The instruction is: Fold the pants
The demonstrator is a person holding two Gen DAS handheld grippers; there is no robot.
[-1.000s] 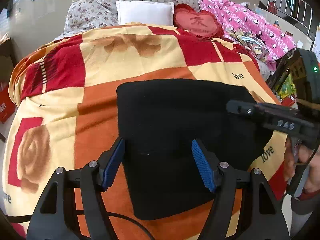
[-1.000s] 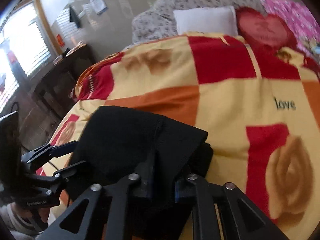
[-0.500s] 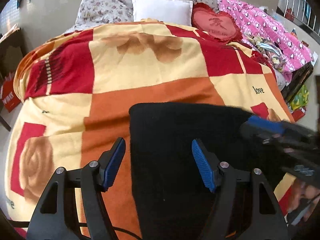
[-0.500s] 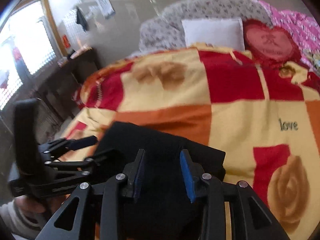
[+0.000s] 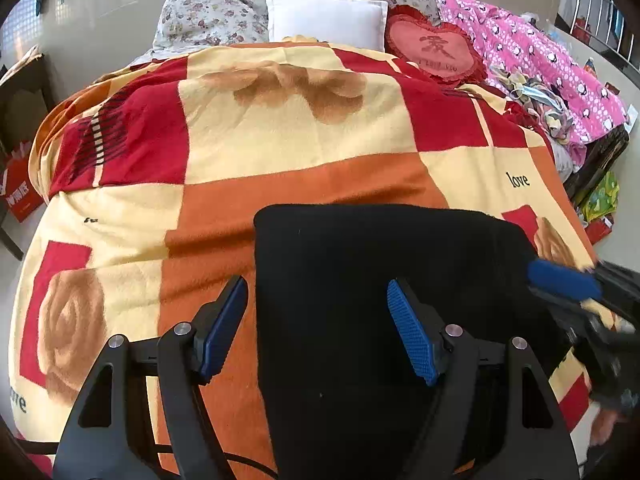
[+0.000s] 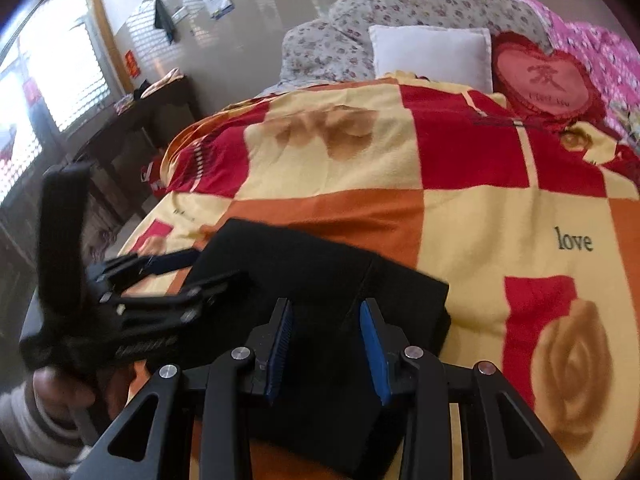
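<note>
The black pants (image 5: 376, 280) lie folded into a flat rectangle on the checked blanket (image 5: 280, 140) near the bed's front edge. They also show in the right wrist view (image 6: 312, 272). My left gripper (image 5: 318, 328) is open and empty, held just above the pants' left part. It appears blurred at the left of the right wrist view (image 6: 176, 276). My right gripper (image 6: 326, 344) is open and empty above the pants' right part. Its blue pad (image 5: 564, 278) shows at the right of the left wrist view.
A white pillow (image 5: 326, 20), a red heart cushion (image 5: 434, 54) and a pink quilt (image 5: 540, 64) lie at the head and far right of the bed. A dark desk (image 6: 132, 120) stands left of the bed, below a window.
My right gripper has let go of the pants and opened wider, drawing back. The pants now lie flat. My left gripper stayed open and shifted slightly left.
</note>
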